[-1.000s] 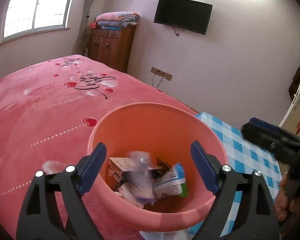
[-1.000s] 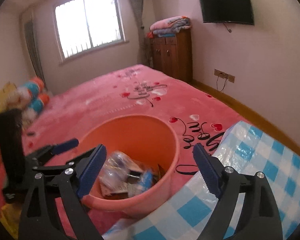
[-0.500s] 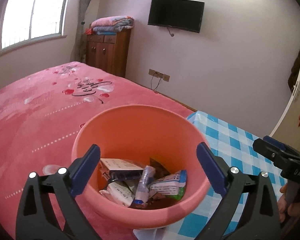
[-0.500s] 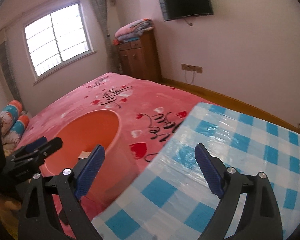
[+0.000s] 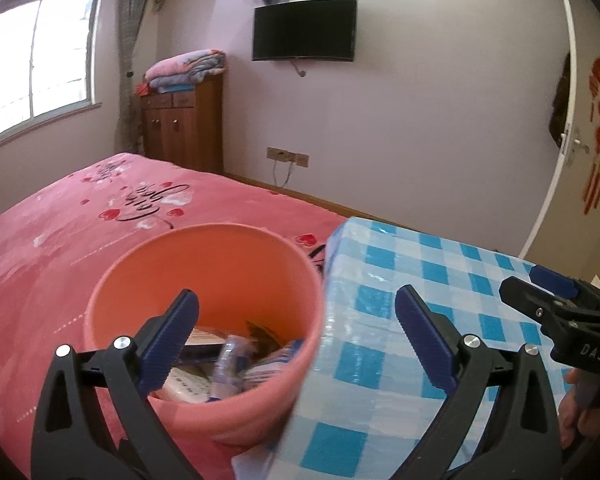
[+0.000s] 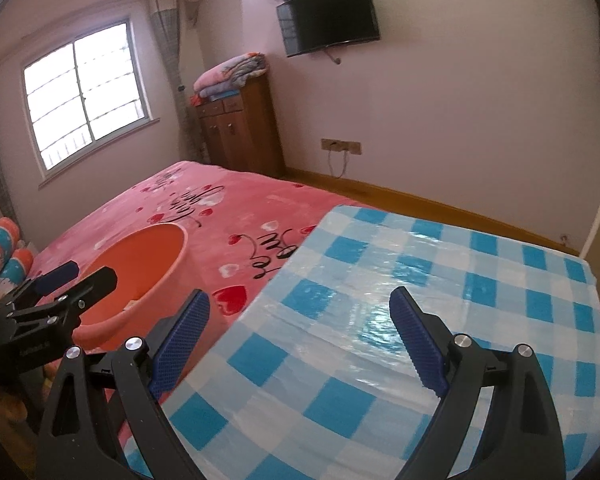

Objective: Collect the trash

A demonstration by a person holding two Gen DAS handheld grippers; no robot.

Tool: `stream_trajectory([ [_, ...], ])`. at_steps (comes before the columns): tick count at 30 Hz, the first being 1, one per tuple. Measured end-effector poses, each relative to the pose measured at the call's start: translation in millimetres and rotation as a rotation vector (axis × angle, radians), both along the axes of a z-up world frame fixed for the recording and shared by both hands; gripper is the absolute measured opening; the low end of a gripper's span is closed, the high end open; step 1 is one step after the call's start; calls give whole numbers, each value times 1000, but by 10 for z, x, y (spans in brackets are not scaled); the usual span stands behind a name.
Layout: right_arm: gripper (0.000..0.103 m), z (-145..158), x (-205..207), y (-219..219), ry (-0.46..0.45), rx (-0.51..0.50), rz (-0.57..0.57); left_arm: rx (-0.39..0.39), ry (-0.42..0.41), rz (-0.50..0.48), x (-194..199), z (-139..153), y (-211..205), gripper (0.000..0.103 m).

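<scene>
While jaws open, left hand-held gripper (image 5: pixel 296 344) empty above trash-filled orange bucket (image 5: pixel 204 264), right hand-held gripper (image 6: pixel 298 338) released

Pale lilac walls carry a black television (image 5: pixel 304 30); a barred window (image 6: pixel 86 96) lights the pink-blanketed bed (image 5: pixel 60 220) beside a wooden cabinet (image 5: pixel 182 124).

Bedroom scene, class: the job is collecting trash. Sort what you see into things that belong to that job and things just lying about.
Belongs to the job:
- orange bucket
- wrappers and packets inside it
- left gripper, opening, nothing between its fingers
- right gripper, open and empty

Just lying about:
- checked tablecloth
- pink bedspread
- folded blankets
- wooden cabinet
- television
</scene>
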State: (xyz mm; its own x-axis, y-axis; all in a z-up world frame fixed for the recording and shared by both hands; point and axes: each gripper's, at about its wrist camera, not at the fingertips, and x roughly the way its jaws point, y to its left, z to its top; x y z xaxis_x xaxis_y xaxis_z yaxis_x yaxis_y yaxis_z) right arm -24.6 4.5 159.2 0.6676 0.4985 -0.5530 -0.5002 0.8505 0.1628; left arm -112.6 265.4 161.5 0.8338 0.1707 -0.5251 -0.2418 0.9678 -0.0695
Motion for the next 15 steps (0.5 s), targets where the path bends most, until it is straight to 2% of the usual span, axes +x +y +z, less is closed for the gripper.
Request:
stream_trajectory([
  [6, 94, 16, -62, -339, -10, 8, -65, 7, 2, -58, 71, -11, -313, 99],
  [15, 94, -18, -154, -817, -16, 15, -156, 25, 8, -150, 144, -59, -778, 99],
])
